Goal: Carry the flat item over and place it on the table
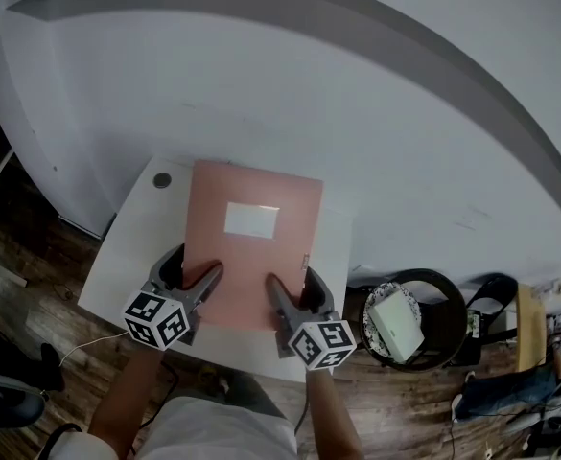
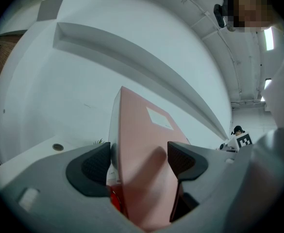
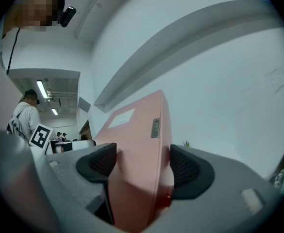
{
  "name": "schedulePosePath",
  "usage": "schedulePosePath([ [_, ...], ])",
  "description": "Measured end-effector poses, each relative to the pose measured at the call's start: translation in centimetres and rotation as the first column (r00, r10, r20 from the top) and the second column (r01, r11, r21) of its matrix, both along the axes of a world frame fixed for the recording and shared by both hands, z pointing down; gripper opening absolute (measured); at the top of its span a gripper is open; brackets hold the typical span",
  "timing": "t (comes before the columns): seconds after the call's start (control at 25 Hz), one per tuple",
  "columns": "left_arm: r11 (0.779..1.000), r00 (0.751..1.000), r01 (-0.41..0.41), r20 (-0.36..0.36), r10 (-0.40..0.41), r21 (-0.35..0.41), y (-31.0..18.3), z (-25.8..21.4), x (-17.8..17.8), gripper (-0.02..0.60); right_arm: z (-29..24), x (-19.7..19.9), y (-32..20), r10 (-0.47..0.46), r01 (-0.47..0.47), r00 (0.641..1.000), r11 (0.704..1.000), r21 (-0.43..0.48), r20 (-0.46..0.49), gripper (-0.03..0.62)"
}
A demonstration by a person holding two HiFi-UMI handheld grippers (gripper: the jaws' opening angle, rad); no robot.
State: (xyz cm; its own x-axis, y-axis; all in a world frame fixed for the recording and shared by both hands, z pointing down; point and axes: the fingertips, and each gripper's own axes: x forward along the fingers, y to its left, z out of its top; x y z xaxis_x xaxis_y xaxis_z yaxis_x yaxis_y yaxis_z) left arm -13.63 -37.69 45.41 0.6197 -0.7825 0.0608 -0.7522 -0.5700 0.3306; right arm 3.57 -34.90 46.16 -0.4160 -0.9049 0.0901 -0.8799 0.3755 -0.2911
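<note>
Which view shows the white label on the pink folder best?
The head view: the label faces the camera squarely, whole, on the pink folder. Both gripper views show it slanted and foreshortened beyond the jaws.

A smooth, matt pink folder [image 1: 251, 257], card-like, carries a white paper label [image 1: 251, 219] and a small metallic plate [image 3: 155, 128]. The desk [image 1: 127, 247] is smooth white, the floor [image 1: 31, 305] dark wood planks. The left gripper [image 2: 139, 154] and right gripper [image 3: 142, 159] are grey matt plastic with black textured pads [image 2: 94, 166].

1 folder [image 1: 251, 262], 1 table [image 1: 134, 240], 1 left gripper [image 1: 198, 261], 1 right gripper [image 1: 290, 276].
</note>
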Motion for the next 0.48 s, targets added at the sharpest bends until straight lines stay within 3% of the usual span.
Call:
schedulePosePath([
  [0.48, 0.997, 0.999, 0.032, 0.032, -0.030, -0.071, -3.8, 3.0, 1.7, 0.354, 3.4, 1.7, -4.5, -0.035, 0.037, 0.999, 0.997, -0.074, 0.031, 0.341],
])
